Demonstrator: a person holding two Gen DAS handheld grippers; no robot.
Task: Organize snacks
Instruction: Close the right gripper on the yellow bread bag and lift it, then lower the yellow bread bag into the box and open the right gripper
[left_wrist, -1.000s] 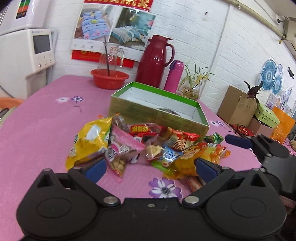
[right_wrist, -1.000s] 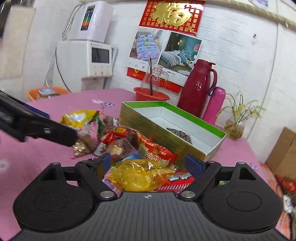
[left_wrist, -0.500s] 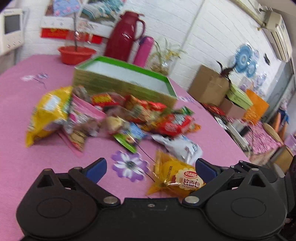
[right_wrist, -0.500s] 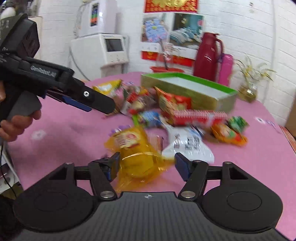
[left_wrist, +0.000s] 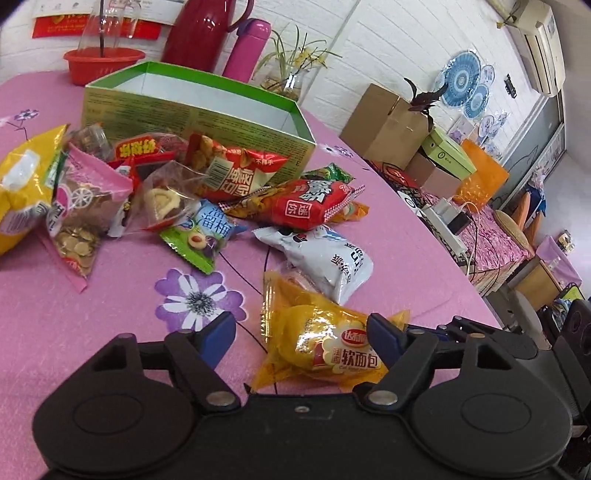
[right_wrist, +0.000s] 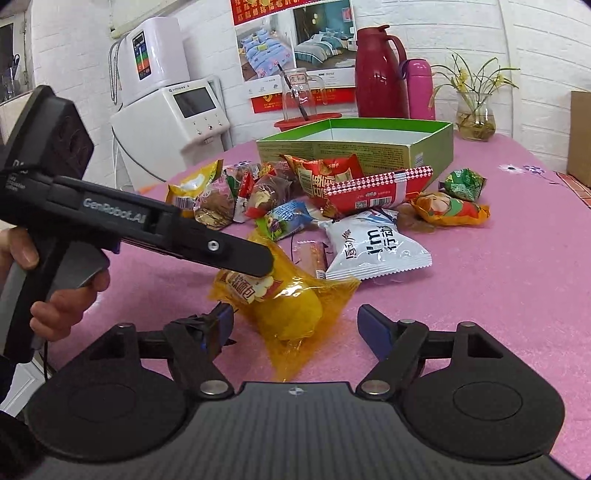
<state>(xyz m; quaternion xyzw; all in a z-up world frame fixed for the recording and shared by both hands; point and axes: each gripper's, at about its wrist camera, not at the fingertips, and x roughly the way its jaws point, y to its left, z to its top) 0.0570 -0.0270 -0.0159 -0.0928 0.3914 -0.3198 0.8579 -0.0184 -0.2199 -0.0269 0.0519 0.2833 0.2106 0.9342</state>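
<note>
On a pink worktop (left_wrist: 92, 332), the left tool (left_wrist: 301, 330) hangs spread open over a yellow bread packet (left_wrist: 321, 343), which lies flat between its fingers, nearer the right one. The right tool (right_wrist: 295, 325) (also open, gripping nothing) faces the same packet from the opposite side, its long axis running away toward the snack pile. Beyond stands the open green box (right_wrist: 369, 147), well apart. Both tools look about equally close.

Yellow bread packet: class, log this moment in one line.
left gripper: open | right gripper: open | yellow bread packet: on pink tablecloth
</note>
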